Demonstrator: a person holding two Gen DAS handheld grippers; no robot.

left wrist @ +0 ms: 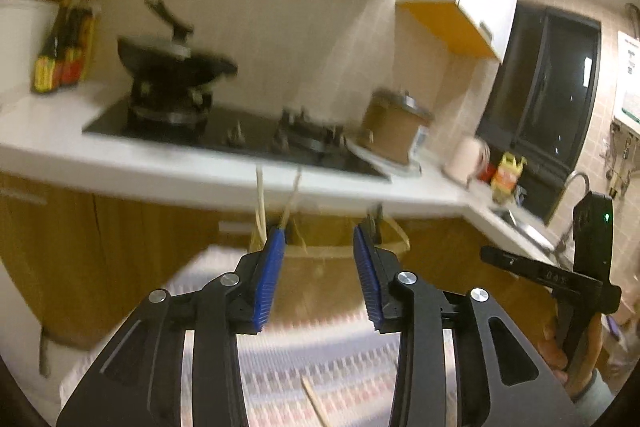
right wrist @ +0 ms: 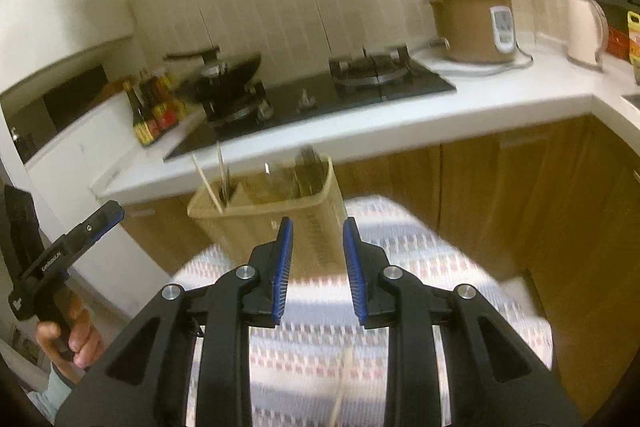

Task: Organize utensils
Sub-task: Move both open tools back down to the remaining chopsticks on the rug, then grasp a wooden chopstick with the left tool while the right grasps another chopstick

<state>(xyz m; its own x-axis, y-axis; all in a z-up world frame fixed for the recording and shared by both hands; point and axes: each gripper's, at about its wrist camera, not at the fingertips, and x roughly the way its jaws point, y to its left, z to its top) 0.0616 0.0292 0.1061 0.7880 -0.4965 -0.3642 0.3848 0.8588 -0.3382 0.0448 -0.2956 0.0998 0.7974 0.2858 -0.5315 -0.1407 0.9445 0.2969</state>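
Beyond both grippers a white countertop [right wrist: 460, 107] carries a gas hob [right wrist: 320, 95]. Under them lies a striped tablecloth [right wrist: 400, 239]. Just ahead of the left gripper [left wrist: 320, 279] and right gripper [right wrist: 316, 267], each parted and empty, stands a beige utensil holder [right wrist: 256, 223] holding chopsticks [right wrist: 208, 187].

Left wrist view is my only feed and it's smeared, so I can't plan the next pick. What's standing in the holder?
Observer: The right wrist view looks down into the holder: pale chopsticks stand at its left end, dark utensils at its right end.
Operator: I only see the right claw side-on. Is it carrying anything?
Observer: No. The right claw is open, with nothing between its pads.
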